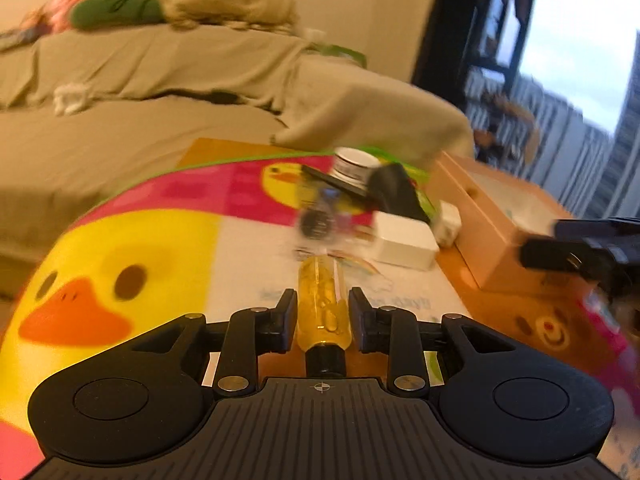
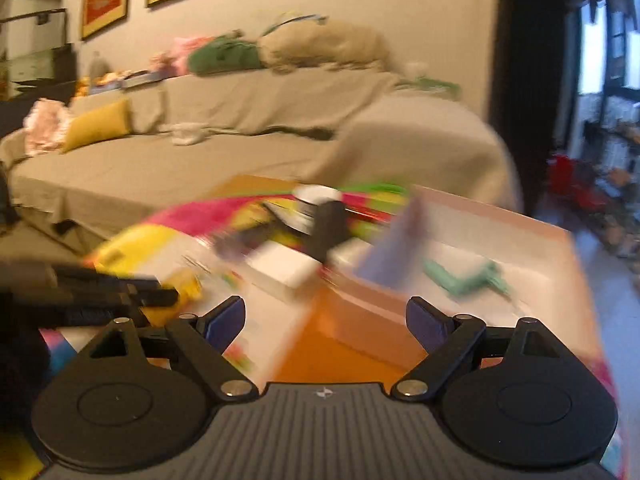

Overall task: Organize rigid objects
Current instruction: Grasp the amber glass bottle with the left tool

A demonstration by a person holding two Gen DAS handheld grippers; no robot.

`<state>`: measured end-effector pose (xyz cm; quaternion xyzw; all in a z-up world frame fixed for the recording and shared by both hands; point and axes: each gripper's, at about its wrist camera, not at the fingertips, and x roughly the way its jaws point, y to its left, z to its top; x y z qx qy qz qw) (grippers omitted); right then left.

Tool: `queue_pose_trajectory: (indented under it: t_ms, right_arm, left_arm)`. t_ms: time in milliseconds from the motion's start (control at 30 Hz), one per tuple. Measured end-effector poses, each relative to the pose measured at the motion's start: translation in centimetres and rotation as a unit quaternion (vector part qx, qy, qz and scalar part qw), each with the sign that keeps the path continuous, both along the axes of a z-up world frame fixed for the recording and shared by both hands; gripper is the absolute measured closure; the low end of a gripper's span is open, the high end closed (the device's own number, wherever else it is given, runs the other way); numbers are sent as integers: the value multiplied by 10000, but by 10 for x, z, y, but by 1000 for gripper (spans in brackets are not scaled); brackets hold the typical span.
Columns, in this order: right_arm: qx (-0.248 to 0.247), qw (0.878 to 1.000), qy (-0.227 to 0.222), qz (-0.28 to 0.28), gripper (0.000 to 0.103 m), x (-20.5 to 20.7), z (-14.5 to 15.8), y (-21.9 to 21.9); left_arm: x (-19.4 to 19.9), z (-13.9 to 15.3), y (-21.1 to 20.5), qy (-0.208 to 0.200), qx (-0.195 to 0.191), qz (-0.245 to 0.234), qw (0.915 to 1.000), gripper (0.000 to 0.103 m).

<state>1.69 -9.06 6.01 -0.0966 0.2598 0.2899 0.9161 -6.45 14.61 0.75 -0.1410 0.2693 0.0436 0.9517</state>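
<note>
Though blurred, left hand-held gripper (image 1: 322, 304) seemingly pinching screwdriver (image 1: 322, 304)

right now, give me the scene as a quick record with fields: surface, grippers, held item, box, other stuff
surface: cartoon duck mat in front of a covered sofa
left gripper: closed on the yellow-handled tool
right gripper: open, nothing between the fingers
box: open, mint green item inside
other items: white block, white-lidded jar, black object
image: motion-blurred
</note>
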Motion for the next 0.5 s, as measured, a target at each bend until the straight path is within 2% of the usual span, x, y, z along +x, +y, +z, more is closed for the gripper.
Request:
queue_pose_trajectory:
  t_ms: [100,167,200,233,300,367,433,500]
  right_arm:
    - [9,9988,451,213,15,35,7,41]
    - [-168,9979,602,160,23,60,1,71]
    - [-298,9975,618,156,37,68,-4,85]
    - [-476,9971,580,151,45,76,-9,97]
    - [-814,9958,425,44,46,89,-19,117]
    - [-991,9941,422,-113,54,100,-27,127]
    - [-943,9932,676,-39,64,102,-31,124]
    - [-935,9930,722,56,67,92,-30,116]
  left_arm:
    - [-1,-4,10,-18,-379,-40,9993,71]
    - [3,-6,8,96,-393,-54,9992,70]
    - [4,-6,7,90,-382,-53,9992,70]
    - [5,-6,6,89,-386,-52,9992,70]
    - [6,-7,7,77,-440,-52,9990,70]
    - [2,-9,10,60,-524,-54,9986,70]
    - [2,-11,12,48,-589,-53,9982,70]
    - [3,-12,14,41,-628,-54,9980,70]
